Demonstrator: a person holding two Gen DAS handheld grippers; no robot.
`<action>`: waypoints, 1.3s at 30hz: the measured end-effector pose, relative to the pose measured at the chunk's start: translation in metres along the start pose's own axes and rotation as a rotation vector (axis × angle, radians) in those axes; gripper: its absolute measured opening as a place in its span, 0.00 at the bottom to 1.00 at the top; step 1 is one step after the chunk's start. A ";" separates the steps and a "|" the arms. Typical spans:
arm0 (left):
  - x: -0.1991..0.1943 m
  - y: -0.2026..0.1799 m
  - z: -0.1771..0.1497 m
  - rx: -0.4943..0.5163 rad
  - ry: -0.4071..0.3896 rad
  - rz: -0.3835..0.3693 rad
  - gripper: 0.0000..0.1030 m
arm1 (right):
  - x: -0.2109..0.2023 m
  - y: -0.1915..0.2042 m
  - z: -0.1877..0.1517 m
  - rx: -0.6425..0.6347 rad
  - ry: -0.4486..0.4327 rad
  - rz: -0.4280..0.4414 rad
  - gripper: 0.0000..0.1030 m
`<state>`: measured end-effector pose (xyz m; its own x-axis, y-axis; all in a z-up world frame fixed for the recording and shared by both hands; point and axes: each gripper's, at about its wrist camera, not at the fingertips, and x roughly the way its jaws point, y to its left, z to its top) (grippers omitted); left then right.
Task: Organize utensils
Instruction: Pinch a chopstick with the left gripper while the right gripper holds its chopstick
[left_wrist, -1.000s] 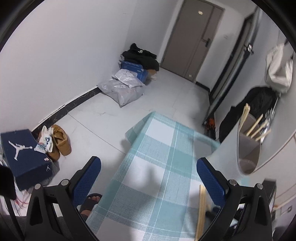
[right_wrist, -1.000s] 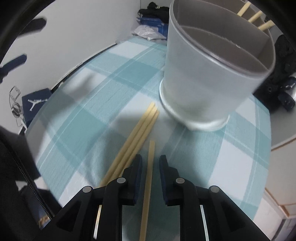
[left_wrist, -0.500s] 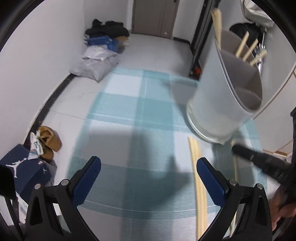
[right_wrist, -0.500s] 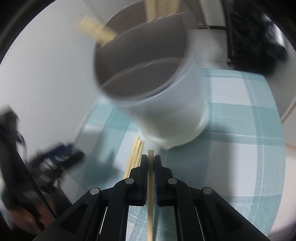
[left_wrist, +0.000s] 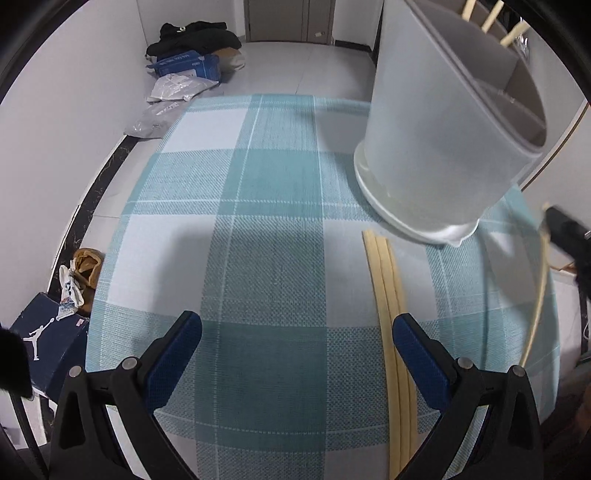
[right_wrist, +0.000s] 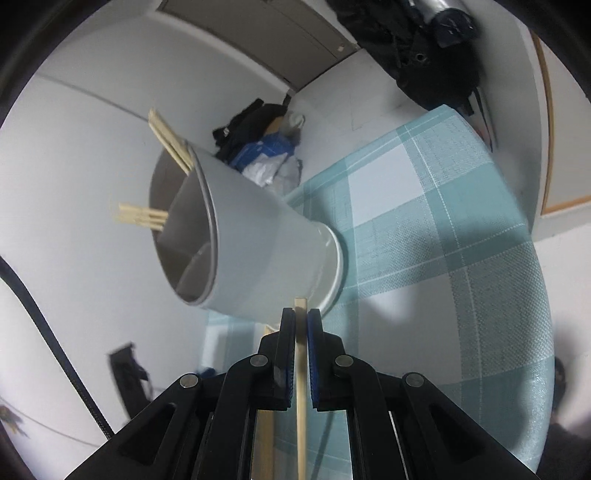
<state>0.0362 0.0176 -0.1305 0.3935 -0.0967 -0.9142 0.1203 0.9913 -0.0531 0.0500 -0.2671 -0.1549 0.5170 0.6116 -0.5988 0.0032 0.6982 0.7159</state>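
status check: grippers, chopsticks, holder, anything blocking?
Right gripper shut on one chopstick, lifted near holder. Left gripper open, empty, over tablecloth. Three chopsticks left lying by holder base. Nothing blocking.

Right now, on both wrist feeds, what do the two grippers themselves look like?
Both match. The left gripper has glossy black plastic arms with round silver rivets, ending in flat blue pads. The right gripper has the same black linkage, silver rivets and blue pads. A thin black cable curves past at its left. No markings show, and no sleeve is clear in either feed.
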 end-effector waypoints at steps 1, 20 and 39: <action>0.002 -0.001 0.000 0.003 0.010 0.014 0.99 | -0.001 0.003 0.000 0.003 -0.009 0.005 0.05; 0.009 -0.006 0.014 -0.017 0.024 0.015 0.98 | -0.015 0.023 0.009 -0.101 -0.060 -0.014 0.05; 0.015 0.006 0.023 0.006 0.033 -0.003 0.90 | -0.018 0.024 0.015 -0.113 -0.063 -0.018 0.05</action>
<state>0.0637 0.0202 -0.1358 0.3626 -0.0965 -0.9269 0.1273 0.9904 -0.0534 0.0532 -0.2668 -0.1213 0.5705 0.5764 -0.5851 -0.0813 0.7486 0.6581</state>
